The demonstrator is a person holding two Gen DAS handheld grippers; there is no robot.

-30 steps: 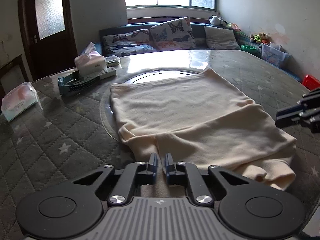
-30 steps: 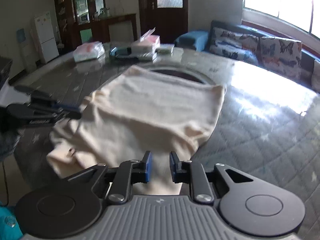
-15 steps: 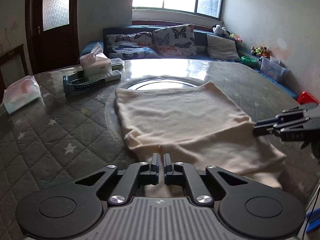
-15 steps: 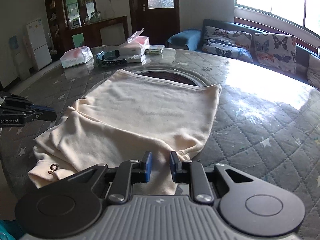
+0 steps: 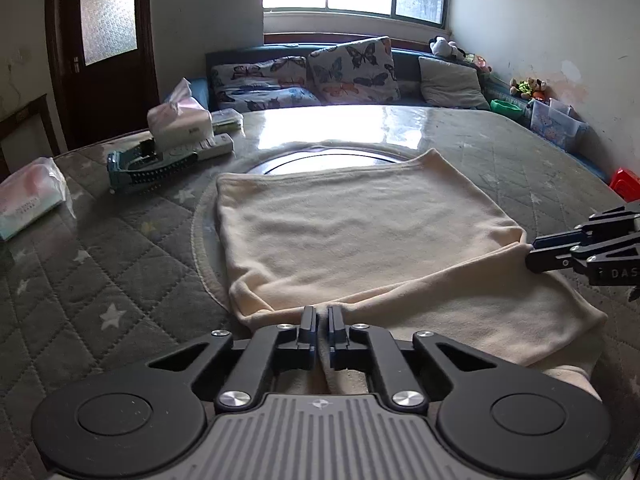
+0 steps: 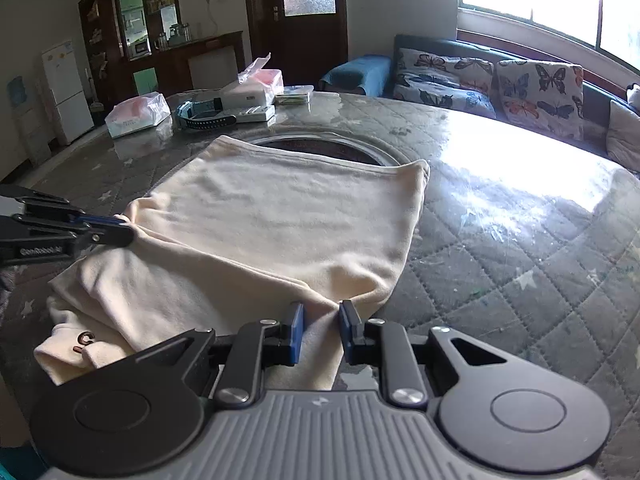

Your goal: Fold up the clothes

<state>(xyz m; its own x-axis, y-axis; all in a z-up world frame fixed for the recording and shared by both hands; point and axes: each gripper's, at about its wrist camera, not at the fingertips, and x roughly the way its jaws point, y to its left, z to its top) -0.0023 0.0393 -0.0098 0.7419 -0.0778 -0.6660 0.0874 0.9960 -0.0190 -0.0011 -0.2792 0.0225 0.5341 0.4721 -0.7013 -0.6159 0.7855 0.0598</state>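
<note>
Close to me, my left gripper has its fingers pressed together on a pinch of the cream garment, at its near left corner. My right gripper grasps the near right corner; its blue pads have a small gap, and a ridge of cloth is squeezed between them. The garment is soft, cream and a little fuzzy. It lies on the round table, which has a grey quilted cover with stars. The near part is folded in layers and the far part lies flat and smooth, ending in a straight hem over the round glass centre. To the right of the cloth the table is free and shiny. To the far left stand a tissue box, a dark comb-like object and a tissue pack, well apart from the cloth. Beyond the table is a sofa with butterfly cushions.
</note>
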